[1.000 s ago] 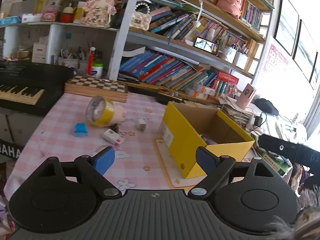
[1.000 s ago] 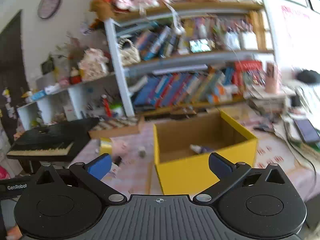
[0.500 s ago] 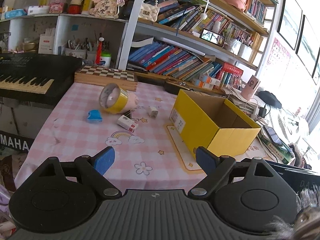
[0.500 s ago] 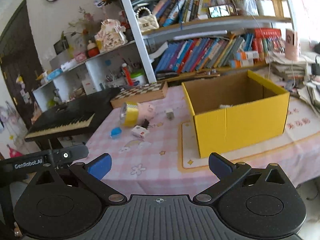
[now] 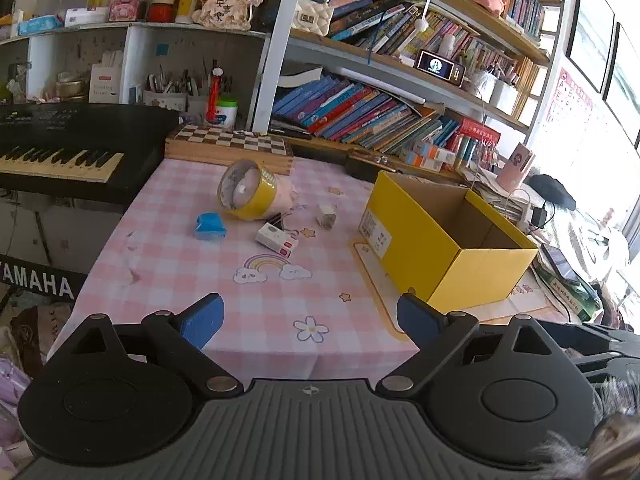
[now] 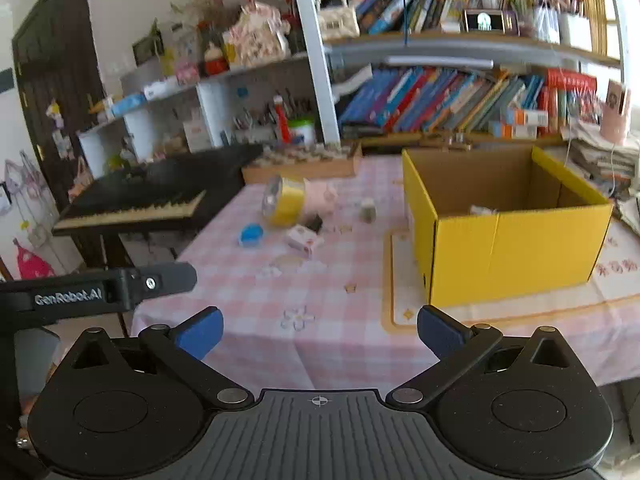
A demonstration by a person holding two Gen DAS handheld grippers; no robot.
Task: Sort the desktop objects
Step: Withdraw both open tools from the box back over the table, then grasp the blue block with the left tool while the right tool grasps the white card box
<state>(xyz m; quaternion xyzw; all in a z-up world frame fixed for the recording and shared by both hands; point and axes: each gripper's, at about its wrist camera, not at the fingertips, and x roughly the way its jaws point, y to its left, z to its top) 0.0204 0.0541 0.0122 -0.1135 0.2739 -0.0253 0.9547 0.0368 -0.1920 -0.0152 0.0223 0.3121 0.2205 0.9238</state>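
Observation:
A yellow tape roll lies on its side on the pink checked tablecloth, against a pink object. Near it lie a blue item, a white and red small box and a small white cylinder. An open yellow cardboard box stands to the right with something pale inside. My left gripper hovers before the table's near edge, its jaws opening, nothing between them. My right gripper stands open and empty, also short of the table.
A black keyboard flanks the table's left side. A chessboard box lies at the back, below crowded bookshelves. Papers, cables and a phone crowd the right. The other gripper's black body shows at left in the right wrist view.
Both wrist views have pulled back and tilted down, so the table's near edge now shows. The left jaws stand slightly wider. The objects on the table have not moved.

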